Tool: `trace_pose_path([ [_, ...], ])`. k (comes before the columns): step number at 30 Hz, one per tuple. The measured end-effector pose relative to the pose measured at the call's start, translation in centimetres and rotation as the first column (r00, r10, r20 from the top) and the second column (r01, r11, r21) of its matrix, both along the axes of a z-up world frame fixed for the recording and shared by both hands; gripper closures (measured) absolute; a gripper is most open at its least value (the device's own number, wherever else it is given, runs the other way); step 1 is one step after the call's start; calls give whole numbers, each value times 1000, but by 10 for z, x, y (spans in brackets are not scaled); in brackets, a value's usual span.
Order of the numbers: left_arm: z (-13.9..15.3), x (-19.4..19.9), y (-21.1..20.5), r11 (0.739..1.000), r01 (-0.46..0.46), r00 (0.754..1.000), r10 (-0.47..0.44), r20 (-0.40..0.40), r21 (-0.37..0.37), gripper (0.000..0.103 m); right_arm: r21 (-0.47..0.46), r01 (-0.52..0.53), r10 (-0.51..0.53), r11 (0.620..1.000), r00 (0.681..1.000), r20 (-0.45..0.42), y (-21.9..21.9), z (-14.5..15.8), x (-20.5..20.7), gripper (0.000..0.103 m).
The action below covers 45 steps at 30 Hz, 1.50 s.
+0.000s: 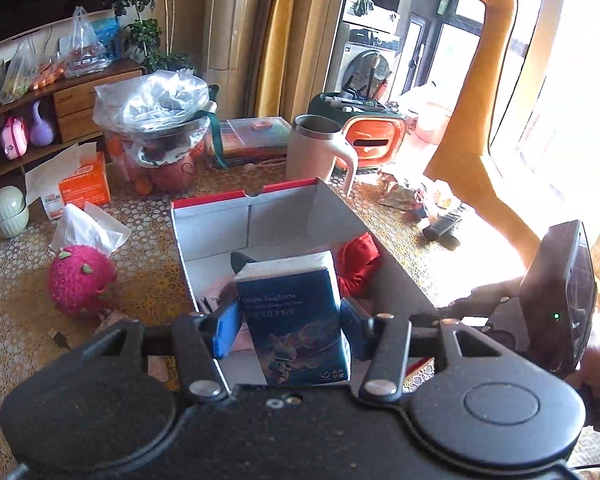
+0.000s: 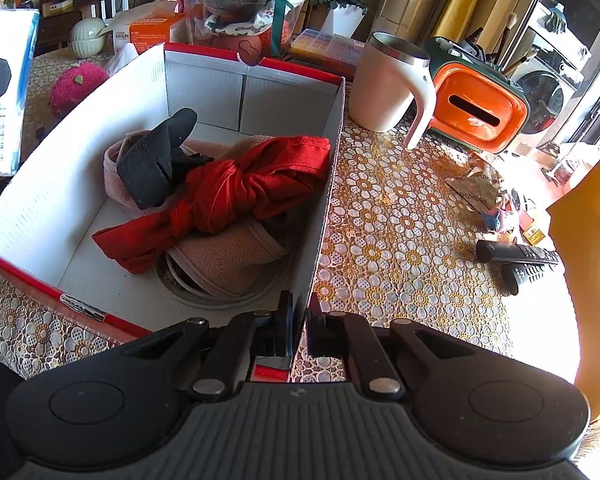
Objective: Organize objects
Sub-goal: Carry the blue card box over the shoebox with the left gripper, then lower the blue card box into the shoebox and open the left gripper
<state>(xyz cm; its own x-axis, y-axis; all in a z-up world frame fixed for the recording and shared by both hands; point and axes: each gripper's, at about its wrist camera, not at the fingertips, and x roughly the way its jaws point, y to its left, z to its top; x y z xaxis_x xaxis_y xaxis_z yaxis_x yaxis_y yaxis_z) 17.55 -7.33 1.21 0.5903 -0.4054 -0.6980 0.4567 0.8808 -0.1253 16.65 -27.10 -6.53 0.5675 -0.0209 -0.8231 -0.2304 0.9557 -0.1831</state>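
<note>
My left gripper (image 1: 290, 316) is shut on a blue tissue pack (image 1: 300, 344), blue pads pressing both its sides, and holds it upright above the near end of the box. The pack (image 2: 8, 80) also shows at the far left of the right wrist view. The open cardboard box (image 2: 204, 80), white inside with a red rim, holds a knotted red cloth (image 2: 236, 196), a black glove-like piece (image 2: 156, 160) and a pink fleece item (image 2: 220, 264). My right gripper (image 2: 299, 320) is shut on the box's right wall by its near corner.
Right of the box stand a cream mug (image 2: 384, 84) and an orange tissue holder (image 2: 480, 112); two remotes (image 2: 516, 256) lie nearer. Left of it sit a pink plush fruit (image 1: 80, 284), an orange tissue box (image 1: 84, 184) and a plastic-covered container (image 1: 160, 128).
</note>
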Motion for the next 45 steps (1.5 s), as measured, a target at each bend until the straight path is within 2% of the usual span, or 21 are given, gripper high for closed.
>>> trace_pose_path([
  [11, -39, 14, -53, 990, 84, 995, -78, -57, 112, 51, -2, 0, 0, 1000, 1000, 2, 1, 2, 2, 96],
  [19, -72, 26, -75, 968, 131, 990, -115, -87, 212, 51, -2, 0, 0, 1000, 1000, 2, 1, 1, 2, 96],
  [30, -95, 38, -88, 962, 139, 983, -105, -154, 235, 51, -1, 0, 0, 1000, 1000, 3, 1, 1, 1, 96],
  [41, -104, 45, -92, 965, 146, 975, -103, -196, 219, 50, -2, 0, 0, 1000, 1000, 4, 2, 1, 2, 96],
  [45, -102, 44, -90, 969, 135, 979, -98, -178, 206, 40, -1, 0, 0, 1000, 1000, 4, 2, 1, 2, 96],
])
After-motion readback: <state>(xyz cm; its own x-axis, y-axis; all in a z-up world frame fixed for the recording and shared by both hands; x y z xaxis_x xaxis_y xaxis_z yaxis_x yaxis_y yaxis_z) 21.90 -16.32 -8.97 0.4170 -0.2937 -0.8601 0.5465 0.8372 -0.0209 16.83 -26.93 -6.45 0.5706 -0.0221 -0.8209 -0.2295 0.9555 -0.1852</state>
